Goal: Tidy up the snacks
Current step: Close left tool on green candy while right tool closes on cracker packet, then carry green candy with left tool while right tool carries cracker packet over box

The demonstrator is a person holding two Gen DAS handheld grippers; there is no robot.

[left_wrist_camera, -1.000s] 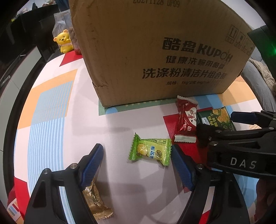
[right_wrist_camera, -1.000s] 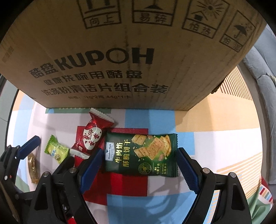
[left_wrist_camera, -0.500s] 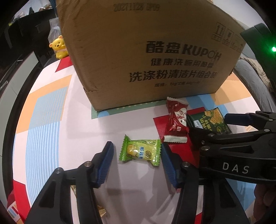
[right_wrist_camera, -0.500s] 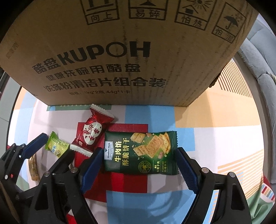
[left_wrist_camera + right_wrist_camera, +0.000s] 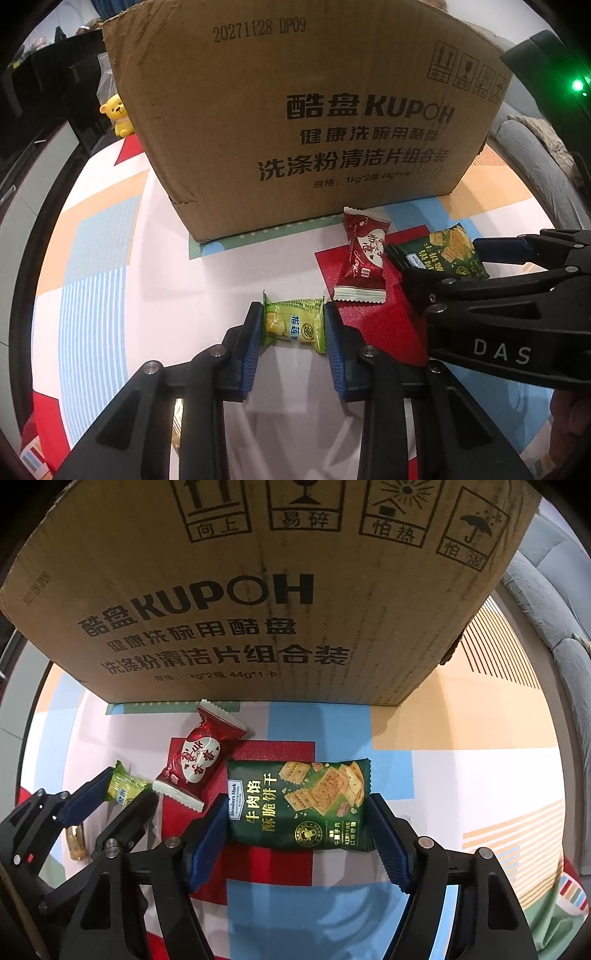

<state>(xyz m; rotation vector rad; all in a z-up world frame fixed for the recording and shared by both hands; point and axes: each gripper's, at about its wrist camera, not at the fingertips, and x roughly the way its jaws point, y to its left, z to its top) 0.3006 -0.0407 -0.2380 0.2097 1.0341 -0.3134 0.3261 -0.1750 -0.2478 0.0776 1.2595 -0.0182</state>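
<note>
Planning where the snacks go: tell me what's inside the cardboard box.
Cannot be seen: both views show only the cardboard box from outside, its printed front wall hiding the interior. One raised flap at its top edge suggests it is open.

Box fills top of frame, standing on the mat. Below it, left to right: small candy lower left, wrapped sweet just beside it, cracker pack at centre. Another wrapper sits below the small candy, near left edge.
</note>
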